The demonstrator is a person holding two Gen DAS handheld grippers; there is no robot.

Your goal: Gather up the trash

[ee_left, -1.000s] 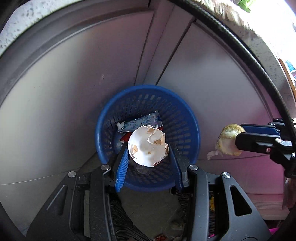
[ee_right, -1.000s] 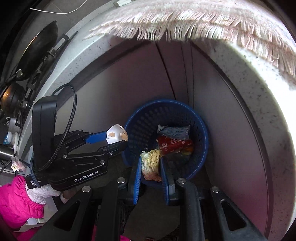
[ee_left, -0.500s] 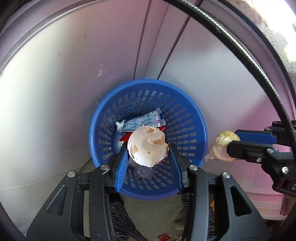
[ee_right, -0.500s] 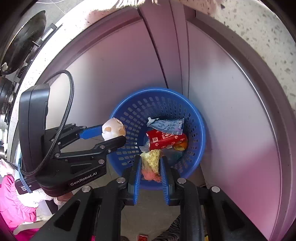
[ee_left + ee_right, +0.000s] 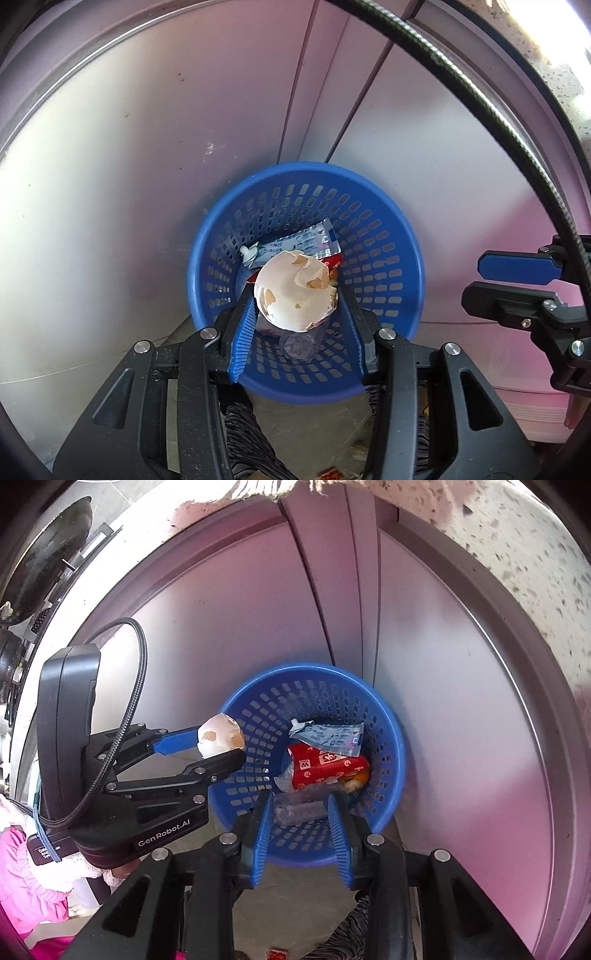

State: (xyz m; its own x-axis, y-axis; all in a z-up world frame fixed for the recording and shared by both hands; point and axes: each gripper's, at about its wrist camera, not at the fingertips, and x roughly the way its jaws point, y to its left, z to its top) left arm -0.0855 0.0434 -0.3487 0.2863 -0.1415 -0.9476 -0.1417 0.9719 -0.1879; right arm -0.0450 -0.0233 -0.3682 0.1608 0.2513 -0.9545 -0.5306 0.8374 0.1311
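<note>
My left gripper (image 5: 297, 306) is shut on a broken white eggshell (image 5: 295, 291) and holds it over the near rim of a blue perforated trash basket (image 5: 402, 273). The eggshell also shows in the right wrist view (image 5: 221, 735), just left of the basket (image 5: 391, 738). My right gripper (image 5: 301, 819) is open and empty above the basket's near edge; it also shows at the right of the left wrist view (image 5: 509, 277). Inside the basket lie a red wrapper (image 5: 325, 768), a light blue packet (image 5: 332, 738), clear plastic and yellowish scraps (image 5: 354, 782).
Grey cabinet doors (image 5: 240, 627) stand behind the basket. A speckled stone counter edge (image 5: 517, 546) runs above. A black cable (image 5: 498, 122) arcs across the left wrist view. A pink sleeve (image 5: 33, 886) is at lower left. The floor below holds small litter (image 5: 277, 952).
My right gripper has opened and the yellowish scrap it held has dropped into the basket. Both grippers have come closer over the basket. The left still holds the eggshell.
</note>
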